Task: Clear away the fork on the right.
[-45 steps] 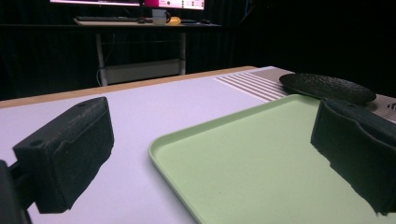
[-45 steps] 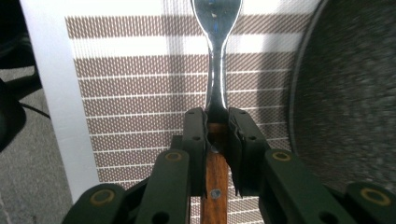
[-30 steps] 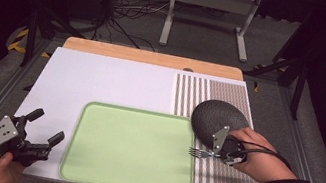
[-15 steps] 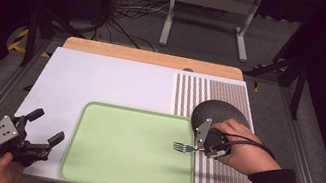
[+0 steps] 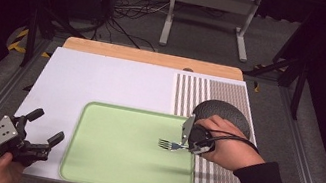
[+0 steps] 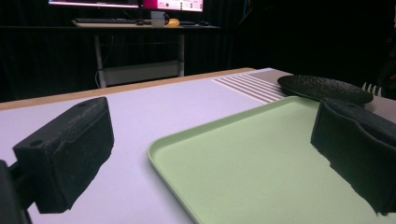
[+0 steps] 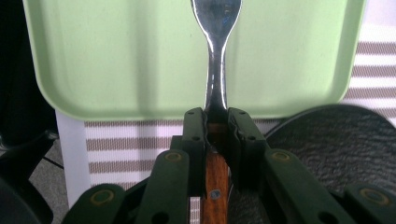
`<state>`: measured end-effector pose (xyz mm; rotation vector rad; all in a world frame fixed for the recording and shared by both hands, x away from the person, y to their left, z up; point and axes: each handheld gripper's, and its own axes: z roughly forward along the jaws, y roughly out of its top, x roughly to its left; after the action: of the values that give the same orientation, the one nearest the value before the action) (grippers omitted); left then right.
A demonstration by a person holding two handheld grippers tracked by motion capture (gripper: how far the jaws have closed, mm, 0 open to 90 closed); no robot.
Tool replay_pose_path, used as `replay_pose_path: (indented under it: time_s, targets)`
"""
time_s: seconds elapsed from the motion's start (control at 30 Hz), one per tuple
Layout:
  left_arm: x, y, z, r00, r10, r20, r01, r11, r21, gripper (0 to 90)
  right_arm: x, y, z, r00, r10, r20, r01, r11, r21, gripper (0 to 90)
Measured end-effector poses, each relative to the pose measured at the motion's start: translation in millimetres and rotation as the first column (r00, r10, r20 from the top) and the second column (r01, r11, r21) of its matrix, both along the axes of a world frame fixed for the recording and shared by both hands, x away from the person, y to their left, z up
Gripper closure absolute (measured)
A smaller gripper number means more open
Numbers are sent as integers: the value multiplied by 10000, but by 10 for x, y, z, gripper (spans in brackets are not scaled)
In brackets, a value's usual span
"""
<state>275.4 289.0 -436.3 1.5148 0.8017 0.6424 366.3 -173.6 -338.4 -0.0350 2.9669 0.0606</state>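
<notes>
A metal fork (image 5: 167,145) with a wooden handle (image 7: 215,186) is held level over the right part of the light green tray (image 5: 122,165), tines pointing left. My right gripper (image 5: 188,146) is shut on the fork's neck (image 7: 216,88), and the jaws clamp it from both sides in the right gripper view. My left gripper (image 5: 45,127) rests at the table's front left corner, just left of the tray, with its black pads (image 6: 70,149) wide apart and nothing between them. The tray (image 6: 261,168) is bare in the left gripper view.
A dark round plate (image 5: 228,114) lies on the striped mat (image 5: 211,92) behind my right hand, and the plate (image 6: 322,87) shows beyond the tray. A white sheet (image 5: 102,81) covers the table. A metal stand (image 5: 211,8) is on the floor behind.
My right gripper has carried the fork leftward from the plate's edge to above the tray's right part. The left gripper has stayed in place.
</notes>
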Motion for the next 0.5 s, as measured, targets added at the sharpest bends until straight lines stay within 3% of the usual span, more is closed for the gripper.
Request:
replay_pose_path:
  time_s: [0.2,0.5]
  targets:
    - [-1,-3,2,10000,-20,7,20,10000,7,0,11,166,-28,9999,143,-57,-142,9999,69,781]
    - [-1,0,3,10000,-21,19,21,10000,-1,0,15,315,-32,9971,-691,-312,711,9952,675,781]
